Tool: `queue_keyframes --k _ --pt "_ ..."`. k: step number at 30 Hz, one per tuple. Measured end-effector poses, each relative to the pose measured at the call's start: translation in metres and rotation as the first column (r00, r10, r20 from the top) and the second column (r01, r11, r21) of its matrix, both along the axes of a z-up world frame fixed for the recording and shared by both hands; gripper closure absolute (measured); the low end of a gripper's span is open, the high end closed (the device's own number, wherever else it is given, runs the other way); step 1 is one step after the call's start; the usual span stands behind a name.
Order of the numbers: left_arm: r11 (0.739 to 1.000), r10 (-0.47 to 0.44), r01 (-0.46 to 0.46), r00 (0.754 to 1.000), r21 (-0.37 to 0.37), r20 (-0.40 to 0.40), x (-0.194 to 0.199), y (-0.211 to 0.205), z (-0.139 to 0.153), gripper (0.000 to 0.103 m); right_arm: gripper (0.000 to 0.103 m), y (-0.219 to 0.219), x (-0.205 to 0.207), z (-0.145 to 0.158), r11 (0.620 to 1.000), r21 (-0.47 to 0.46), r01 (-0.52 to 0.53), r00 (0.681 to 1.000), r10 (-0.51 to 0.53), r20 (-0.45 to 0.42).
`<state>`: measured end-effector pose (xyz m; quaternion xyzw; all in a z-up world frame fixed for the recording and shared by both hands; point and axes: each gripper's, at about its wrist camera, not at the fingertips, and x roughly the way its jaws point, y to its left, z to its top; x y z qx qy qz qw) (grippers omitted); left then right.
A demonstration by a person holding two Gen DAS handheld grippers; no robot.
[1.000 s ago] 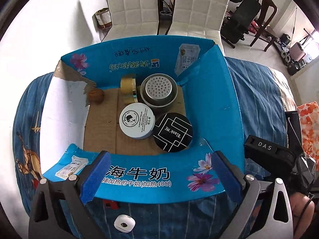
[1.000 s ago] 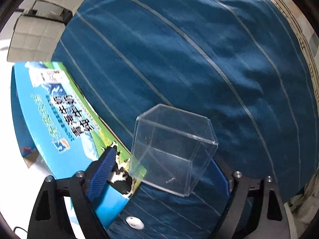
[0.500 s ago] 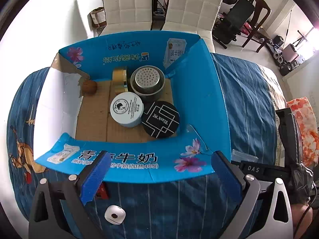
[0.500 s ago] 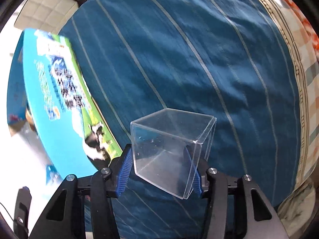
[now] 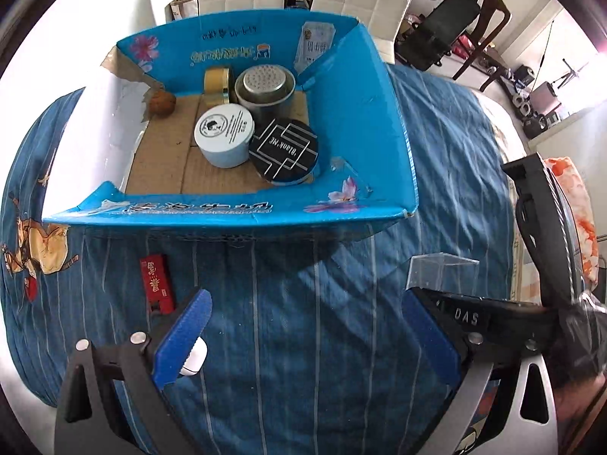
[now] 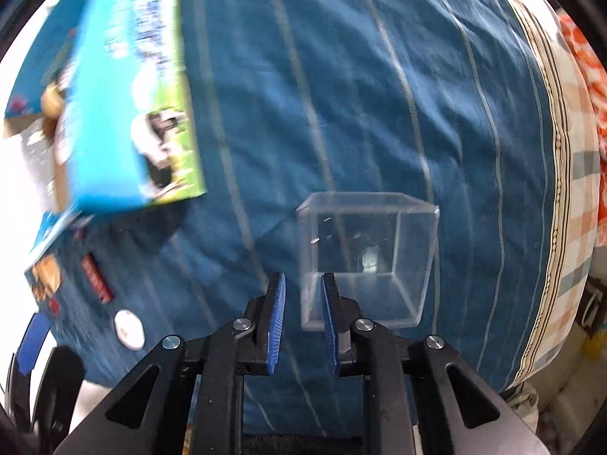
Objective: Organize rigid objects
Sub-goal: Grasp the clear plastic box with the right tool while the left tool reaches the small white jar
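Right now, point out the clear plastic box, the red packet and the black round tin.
clear plastic box (image 6: 368,261): right wrist view, on its see-through near wall.
red packet (image 5: 156,283): left wrist view, middle of its printed top face.
black round tin (image 5: 283,149): left wrist view, centre of its patterned lid.

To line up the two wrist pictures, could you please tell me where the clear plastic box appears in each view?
Left wrist view: the clear plastic box is at lower right on the blue bedspread, partly hidden behind the right tongs.
Right wrist view: the box sits just right of centre; one wall is pinched between the right tongs.
Shared landmark: the blue milk carton box, upper centre in the left view, upper left in the right.
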<state>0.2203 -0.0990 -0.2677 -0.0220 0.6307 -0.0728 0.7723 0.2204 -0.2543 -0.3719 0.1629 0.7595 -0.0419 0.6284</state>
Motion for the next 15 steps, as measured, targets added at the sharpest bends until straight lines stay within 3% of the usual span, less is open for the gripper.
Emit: queue_keyframes --k 3,5,6,7,11,15 --pt "1.0 0.007 -0.006 1.0 -0.023 0.028 0.001 -0.005 0.011 0.0 0.05 0.009 -0.005 0.015 1.0 -0.017 -0.01 0.999 0.01 0.043" --pt "0.999 0.008 -0.007 0.999 -0.036 0.039 0.002 -0.008 0.017 0.0 0.013 0.002 -0.006 0.026 0.999 -0.035 0.026 0.997 -0.023 0.075" --pt "0.999 0.009 -0.007 0.999 -0.041 0.043 0.002 -0.01 0.018 0.0 0.006 -0.003 -0.004 0.027 0.998 -0.048 0.038 0.996 -0.034 0.08" --pt "0.999 0.008 -0.006 0.999 -0.041 0.046 0.003 -0.011 0.019 0.0 0.002 -0.008 -0.003 0.027 0.997 -0.06 0.048 0.996 -0.043 0.083" --pt "0.999 0.018 -0.017 0.999 -0.033 0.039 0.004 -0.012 0.013 0.0 0.002 -0.04 0.009 0.02 0.996 -0.055 0.065 0.997 -0.063 0.038" --pt "0.999 0.044 -0.044 0.999 -0.002 0.016 0.002 -0.003 -0.003 0.0 0.004 -0.047 0.018 -0.018 0.994 -0.029 0.103 0.994 -0.104 -0.027"
